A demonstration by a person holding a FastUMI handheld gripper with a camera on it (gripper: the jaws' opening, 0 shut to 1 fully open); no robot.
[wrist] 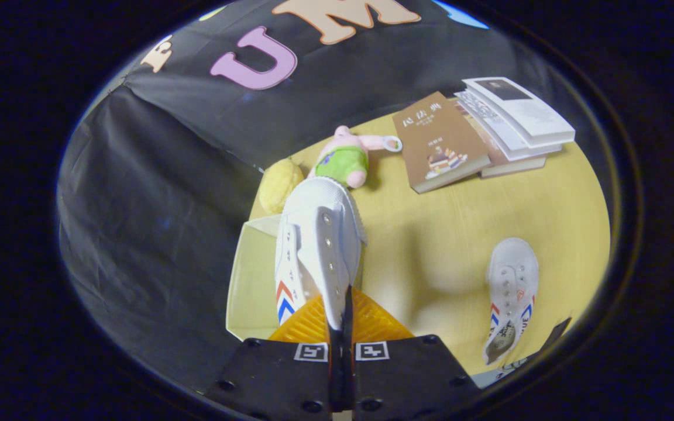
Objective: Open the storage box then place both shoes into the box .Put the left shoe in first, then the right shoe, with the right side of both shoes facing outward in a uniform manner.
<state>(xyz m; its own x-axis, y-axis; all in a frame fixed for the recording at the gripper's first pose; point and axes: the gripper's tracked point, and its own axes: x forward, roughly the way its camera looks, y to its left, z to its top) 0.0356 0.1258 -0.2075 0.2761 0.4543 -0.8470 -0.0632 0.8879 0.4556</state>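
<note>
Table (460, 234), shoe (319, 245) seemingly in gripper (341, 327)

Yellow table (489, 204) bore several items; pink plush toy (346, 155) in a green top lay near the far edge; yellow round plush (278, 184) sat just beside it; brown book (439, 143) lay flat, touching a stack of books (515, 120) with pale covers.
</note>
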